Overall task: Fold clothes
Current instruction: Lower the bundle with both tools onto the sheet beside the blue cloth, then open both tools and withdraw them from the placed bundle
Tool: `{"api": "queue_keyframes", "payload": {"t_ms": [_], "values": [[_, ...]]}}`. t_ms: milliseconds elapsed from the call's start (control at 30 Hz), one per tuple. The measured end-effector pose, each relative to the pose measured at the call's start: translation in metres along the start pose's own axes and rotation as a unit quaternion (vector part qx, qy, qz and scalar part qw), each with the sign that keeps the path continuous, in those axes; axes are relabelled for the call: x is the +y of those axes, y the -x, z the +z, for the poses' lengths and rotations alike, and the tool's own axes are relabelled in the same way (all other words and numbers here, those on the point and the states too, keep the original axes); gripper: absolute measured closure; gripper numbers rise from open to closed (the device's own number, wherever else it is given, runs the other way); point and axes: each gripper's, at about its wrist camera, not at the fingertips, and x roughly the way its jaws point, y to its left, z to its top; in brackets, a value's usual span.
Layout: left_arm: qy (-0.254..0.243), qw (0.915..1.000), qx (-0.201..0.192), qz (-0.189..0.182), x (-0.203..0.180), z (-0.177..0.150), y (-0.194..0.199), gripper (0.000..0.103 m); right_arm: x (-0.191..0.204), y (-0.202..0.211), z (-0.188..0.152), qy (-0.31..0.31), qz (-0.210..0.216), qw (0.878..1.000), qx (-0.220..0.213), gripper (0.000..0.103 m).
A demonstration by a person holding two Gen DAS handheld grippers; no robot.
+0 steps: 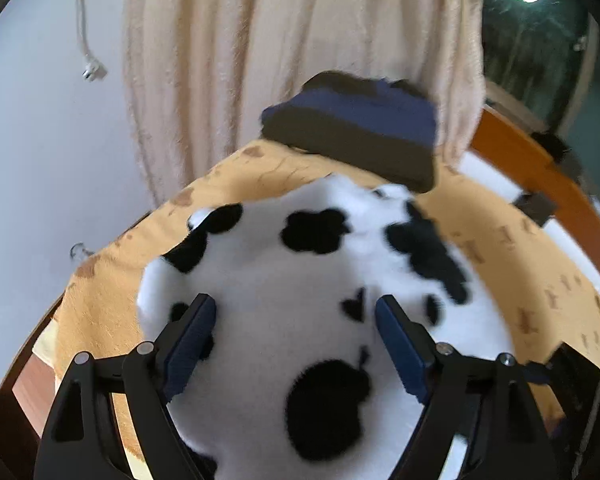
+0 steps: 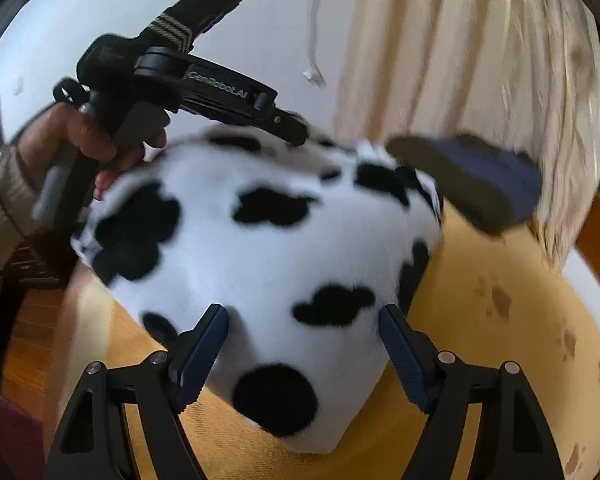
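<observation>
Two grippers, left gripper [image 1: 296, 312] and right gripper [image 2: 304, 322], hover jaws spread and empty over the cow-print fleece [image 2: 260, 248] on the yellow-covered bench [image 2: 480, 320]: best pinch matching edges and lift evenly.

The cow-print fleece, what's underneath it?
The cow-print fleece lies on a tan patterned cover that shows all around it. Whatever sits beneath the fleece's middle is hidden.
</observation>
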Motion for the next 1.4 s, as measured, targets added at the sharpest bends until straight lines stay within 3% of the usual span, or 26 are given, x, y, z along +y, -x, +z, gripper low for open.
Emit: {"api": "queue_keyframes", "payload": {"t_ms": [167,267,400,567,767,933,1100,1233,1300,1400], "values": [[-0.025,0.9992,-0.006,0.029,-0.005,-0.011,-0.010,0.016,0.001,-0.016,-0.007,-0.015,-0.006,1.000,0.024,0.024],[-0.022,0.9993,-0.014,0.027,-0.005,-0.016,-0.008,0.015,-0.002,-0.019,-0.006,-0.024,-0.006,0.999,0.029,0.023],[-0.005,0.9990,-0.030,0.034,-0.004,-0.023,0.014,0.014,-0.008,-0.018,-0.009,-0.053,-0.005,0.998,0.033,0.014],[0.001,0.9923,-0.069,0.103,-0.015,-0.049,0.064,0.000,-0.034,-0.007,-0.021,-0.163,0.034,0.986,0.030,0.001],[-0.001,0.9865,-0.088,0.138,-0.038,-0.086,0.103,0.000,-0.037,0.036,-0.023,-0.173,-0.058,0.983,-0.028,0.001],[0.027,0.9853,-0.100,0.136,-0.048,-0.107,0.128,0.000,-0.013,0.062,-0.019,-0.137,-0.087,0.985,-0.054,0.001],[0.009,0.9724,-0.107,0.207,-0.064,-0.126,0.136,0.000,0.018,0.071,-0.018,-0.095,-0.098,0.990,-0.043,0.001],[-0.021,0.9516,-0.103,0.289,-0.077,-0.139,0.132,0.000,0.025,0.070,-0.023,-0.090,-0.073,0.993,-0.037,0.001],[-0.034,0.9442,-0.105,0.310,-0.086,-0.142,0.134,0.000,0.026,0.070,-0.025,-0.096,-0.073,0.992,-0.037,0.001],[-0.033,0.9468,-0.114,0.299,-0.092,-0.144,0.142,0.000,0.023,0.069,-0.026,-0.105,-0.064,0.992,-0.032,0.001]]}}
